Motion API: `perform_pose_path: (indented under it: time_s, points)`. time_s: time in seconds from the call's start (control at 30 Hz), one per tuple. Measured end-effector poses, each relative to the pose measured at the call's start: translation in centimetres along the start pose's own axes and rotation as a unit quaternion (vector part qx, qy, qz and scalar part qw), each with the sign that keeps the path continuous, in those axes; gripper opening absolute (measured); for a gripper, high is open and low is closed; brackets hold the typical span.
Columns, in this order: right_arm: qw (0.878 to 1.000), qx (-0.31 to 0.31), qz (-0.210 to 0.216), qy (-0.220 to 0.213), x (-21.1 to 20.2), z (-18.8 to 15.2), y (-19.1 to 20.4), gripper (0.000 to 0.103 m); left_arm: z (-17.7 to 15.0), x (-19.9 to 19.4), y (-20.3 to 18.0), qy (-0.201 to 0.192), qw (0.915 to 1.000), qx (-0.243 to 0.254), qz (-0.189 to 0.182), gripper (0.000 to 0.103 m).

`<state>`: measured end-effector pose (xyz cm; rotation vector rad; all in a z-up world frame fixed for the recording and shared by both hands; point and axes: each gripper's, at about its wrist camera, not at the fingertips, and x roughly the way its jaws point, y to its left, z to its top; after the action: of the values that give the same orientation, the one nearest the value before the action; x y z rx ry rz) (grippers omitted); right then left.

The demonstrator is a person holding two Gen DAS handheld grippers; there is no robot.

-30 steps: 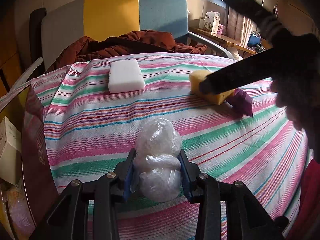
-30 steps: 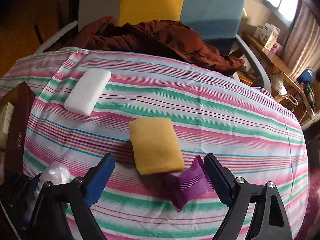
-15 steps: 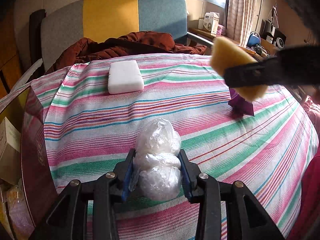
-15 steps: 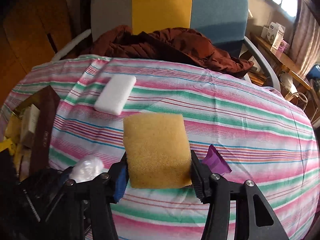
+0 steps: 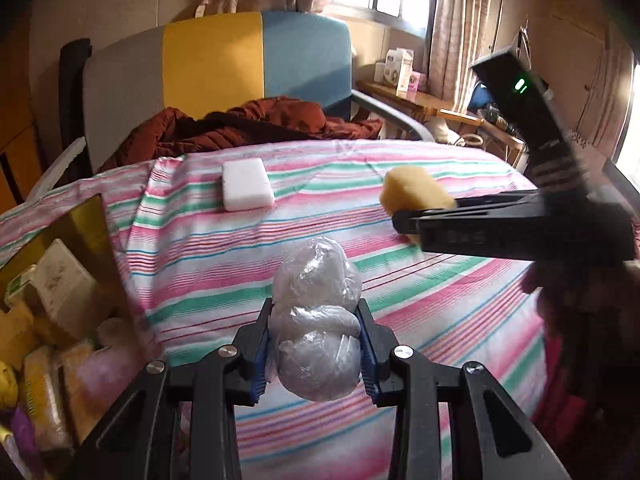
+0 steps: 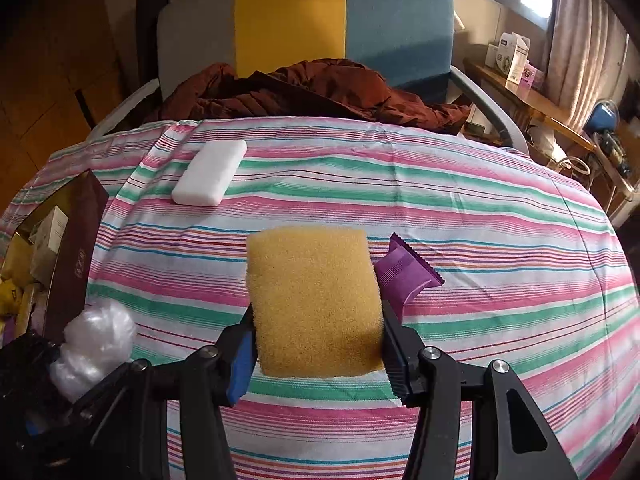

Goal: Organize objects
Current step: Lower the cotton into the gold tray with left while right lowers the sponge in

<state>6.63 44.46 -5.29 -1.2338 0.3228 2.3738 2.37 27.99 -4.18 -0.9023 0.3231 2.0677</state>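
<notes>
Free room and obstacles, relative to the white block (image 6: 209,172) on the striped cloth (image 6: 480,216). Nearer the cameras and to its right, bare cloth offers open passage up to the purple comb (image 6: 408,274). To its left, the open box (image 5: 60,300), crowded with packets, bars the edge. Behind it, a brown jacket (image 6: 320,92) and chair back (image 6: 304,20) close the far side.

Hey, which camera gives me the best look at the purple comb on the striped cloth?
The right wrist view. There the purple comb lies in plain sight on the striped cloth, its toothed edge clear, just behind the yellow sponge. In the left wrist view the comb does not show at all; the right gripper blocks that area.
</notes>
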Motion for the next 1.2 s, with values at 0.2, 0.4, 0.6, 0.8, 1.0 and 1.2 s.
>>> perform_pose_path:
  time_s: [0.2,0.4,0.6,0.8,1.0,1.2]
  points:
    - [1.0,-0.018,0.012,-0.019,-1.2,-0.2,1.4,0.055,-0.2,-6.1,5.5,-0.03,0.9978,-0.043,0.04,0.036]
    - [0.997,-0.039,0.048,-0.039,-3.8,-0.2,5.1,0.055,-2.2,-11.1,14.2,-0.047,0.9853,-0.126,0.106,0.036]
    - [0.988,-0.087,0.109,-0.065,-6.8,0.1,13.0,0.056,-5.6,-13.4,20.6,-0.039,0.9712,-0.185,0.145,0.037]
    - [0.974,-0.136,0.171,-0.06,-7.1,1.0,22.1,0.057,-7.7,-13.1,23.4,-0.014,0.963,-0.226,0.146,0.038]
    - [0.969,-0.136,0.193,-0.066,-6.5,2.7,28.6,0.097,-8.8,-12.5,24.0,-0.006,0.9629,-0.231,0.14,0.048]
    - [0.97,-0.134,0.196,-0.056,-6.6,1.8,29.9,0.098,-9.3,-12.3,24.9,-0.003,0.9569,-0.252,0.144,0.048]
